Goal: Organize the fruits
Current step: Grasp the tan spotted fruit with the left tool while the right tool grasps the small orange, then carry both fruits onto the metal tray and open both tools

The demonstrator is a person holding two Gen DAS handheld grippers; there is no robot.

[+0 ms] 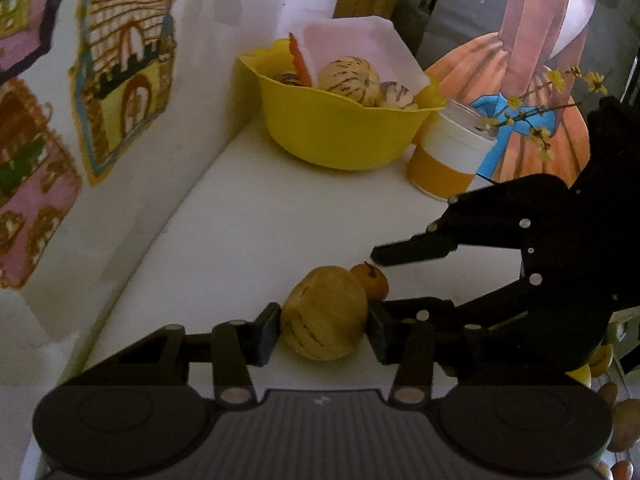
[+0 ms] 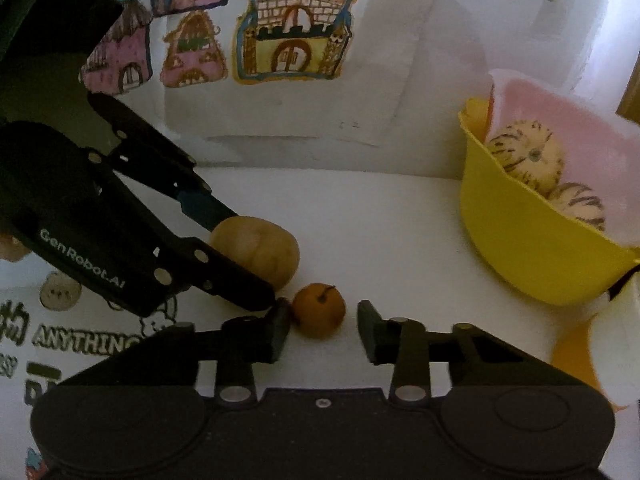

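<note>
The striped melon [image 1: 324, 322] is being gripped across its firm, smooth middle by the left claw [image 1: 323, 330]; the right claw [image 2: 323, 330] is being held open around the small orange fruit [image 2: 319, 310], judged light.

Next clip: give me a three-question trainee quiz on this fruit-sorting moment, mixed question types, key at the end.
1. True or false: the left claw has its fingers on both sides of the large striped melon.
2. Which fruit lies between the open fingers of the right claw?
A. the small orange fruit
B. a banana
C. a striped melon in the yellow bowl
3. Fill in: beside the yellow bowl stands a white and orange ____.

Key: 1 true; 2 A; 3 cup.
</note>
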